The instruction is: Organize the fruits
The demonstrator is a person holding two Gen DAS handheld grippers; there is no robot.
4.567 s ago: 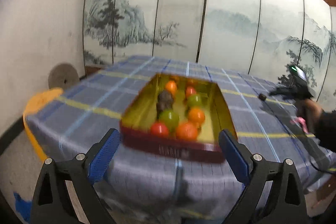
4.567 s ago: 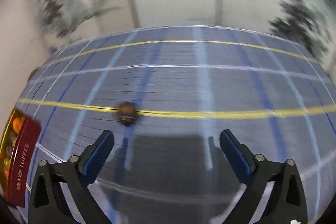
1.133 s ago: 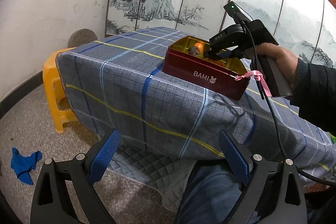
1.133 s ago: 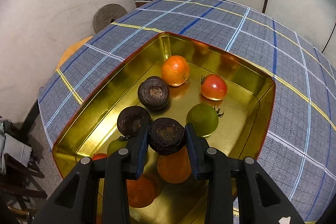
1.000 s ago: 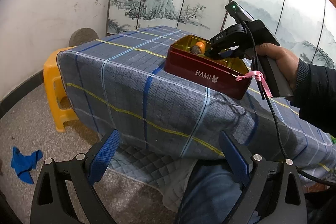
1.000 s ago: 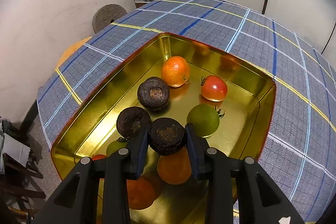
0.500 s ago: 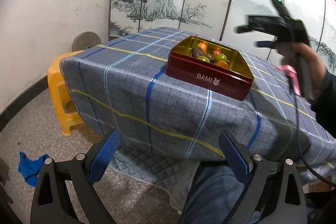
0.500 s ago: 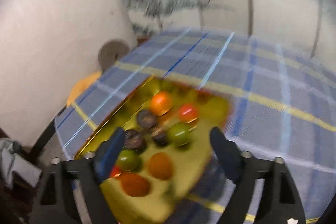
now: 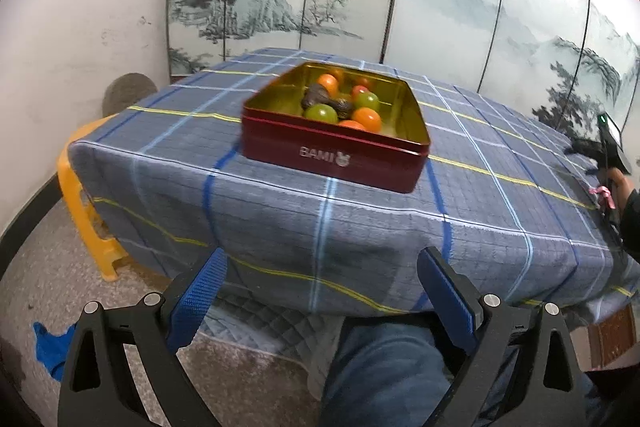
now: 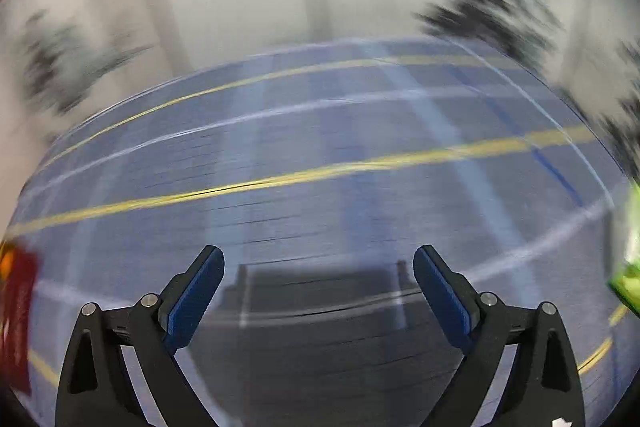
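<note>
Your right gripper [image 10: 318, 291] gapes empty over plaid tablecloth [image 10: 320, 187]; red fruit tin [image 10: 14, 315] lies far left. Left gripper [image 9: 320, 301] also wide, empty, below table edge.

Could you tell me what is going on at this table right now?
A person with a gripper in each hand is sorting fruit into a red tin on the checked tablecloth. The tin holds orange, green, red and dark brown fruits. Neither gripper holds anything: the left gripper hangs open in front of the table, and the right gripper is open over bare cloth, its view blurred by motion.
</note>
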